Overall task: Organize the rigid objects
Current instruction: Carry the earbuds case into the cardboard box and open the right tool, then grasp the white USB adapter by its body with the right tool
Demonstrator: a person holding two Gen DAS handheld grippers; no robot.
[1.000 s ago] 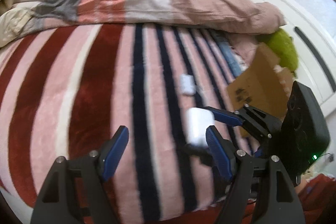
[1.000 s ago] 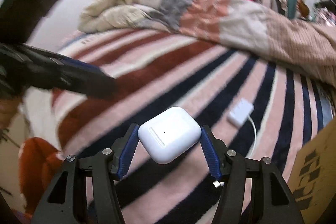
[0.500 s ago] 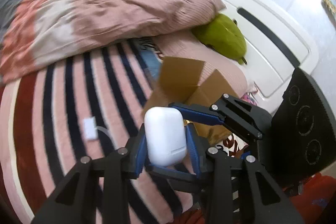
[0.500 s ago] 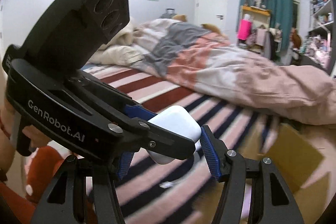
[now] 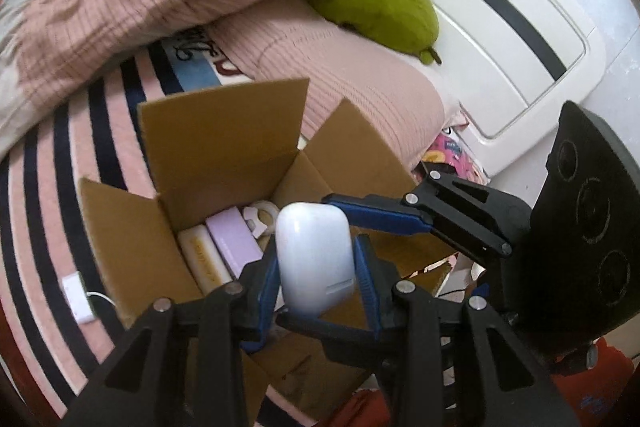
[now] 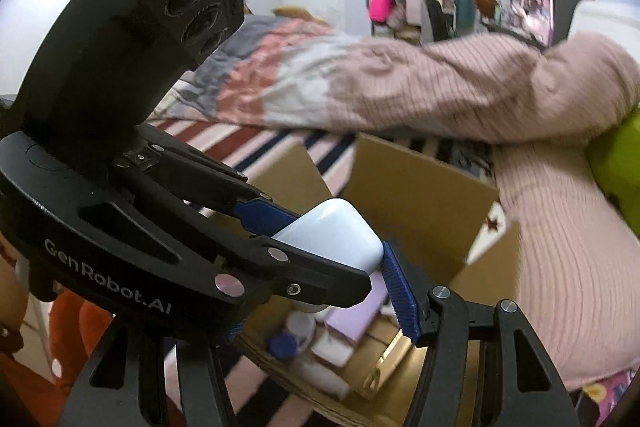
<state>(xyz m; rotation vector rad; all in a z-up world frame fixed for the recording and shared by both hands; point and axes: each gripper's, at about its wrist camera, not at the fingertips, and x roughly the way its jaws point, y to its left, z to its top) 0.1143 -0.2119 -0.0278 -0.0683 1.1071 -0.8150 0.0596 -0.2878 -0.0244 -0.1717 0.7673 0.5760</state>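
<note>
A white earbuds case (image 5: 314,259) hangs just above the open cardboard box (image 5: 220,131), with both grippers on it. In the left wrist view my left gripper (image 5: 318,263) is shut on its two sides. My right gripper (image 5: 376,219) reaches in from the right, one blue finger lying along the case's upper edge. In the right wrist view the earbuds case (image 6: 332,235) sits between my right gripper's (image 6: 328,263) fingers; one blue pad (image 6: 400,291) touches its right corner, and the other pad is hidden behind my left gripper (image 6: 316,251). The box (image 6: 420,195) lies below.
Inside the box lie a purple box (image 5: 234,239), a cream box (image 5: 204,259) and a tape roll (image 5: 260,215). A white adapter (image 5: 76,297) with its cable lies on the striped blanket left of the box. A pink pillow (image 5: 360,95), green plush (image 5: 380,3) and white headboard (image 5: 500,27) lie beyond.
My left gripper has shut on the case that the right gripper was holding. Both grippers have carried it from over the striped blanket to above the open box.
</note>
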